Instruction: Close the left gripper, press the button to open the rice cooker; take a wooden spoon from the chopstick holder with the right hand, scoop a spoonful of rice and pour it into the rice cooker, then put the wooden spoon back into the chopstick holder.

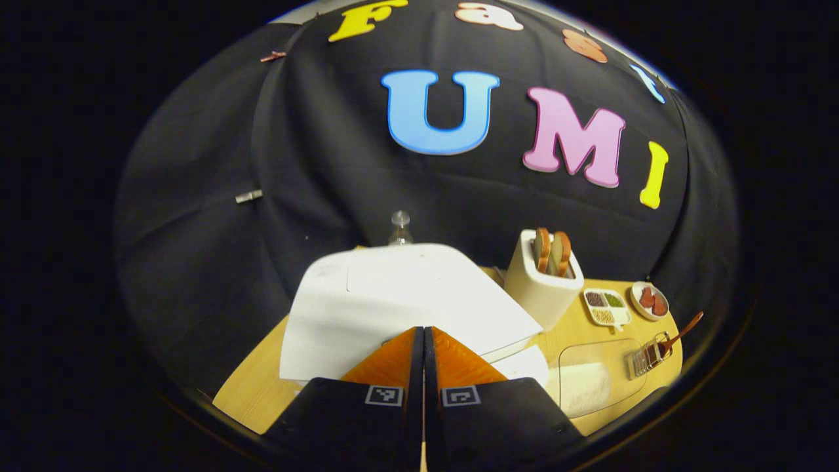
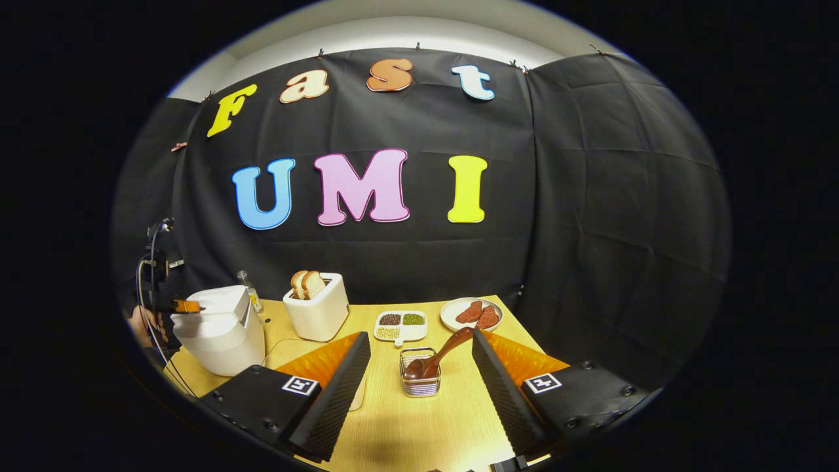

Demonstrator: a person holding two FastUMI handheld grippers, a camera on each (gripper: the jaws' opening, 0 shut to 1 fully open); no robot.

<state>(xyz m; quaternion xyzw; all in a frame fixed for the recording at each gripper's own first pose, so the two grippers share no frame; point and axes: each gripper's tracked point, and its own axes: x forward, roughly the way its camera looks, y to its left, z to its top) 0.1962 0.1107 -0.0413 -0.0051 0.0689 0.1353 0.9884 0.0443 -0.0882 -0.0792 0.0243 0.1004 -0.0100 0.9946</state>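
The white rice cooker (image 1: 393,295) stands right in front of my left gripper (image 1: 423,330), lid down. That gripper is shut with nothing between its fingers; its tips rest at the lid's front edge and hide the button. In the right gripper view the same gripper (image 2: 187,306) sits on top of the rice cooker (image 2: 213,331), held by a hand. My right gripper (image 2: 419,336) is open above the table. The wire chopstick holder (image 2: 419,383) stands between and just beyond its fingers. A dark wooden spoon (image 2: 439,357) leans in the holder, handle up to the right.
A clear container of rice (image 1: 590,383) lies right of the cooker. Behind it stand a toaster (image 2: 318,305) with bread, a divided dish (image 2: 401,326) of grains and a plate (image 2: 472,313) of red slices. A small bottle (image 2: 249,288) stands behind the cooker.
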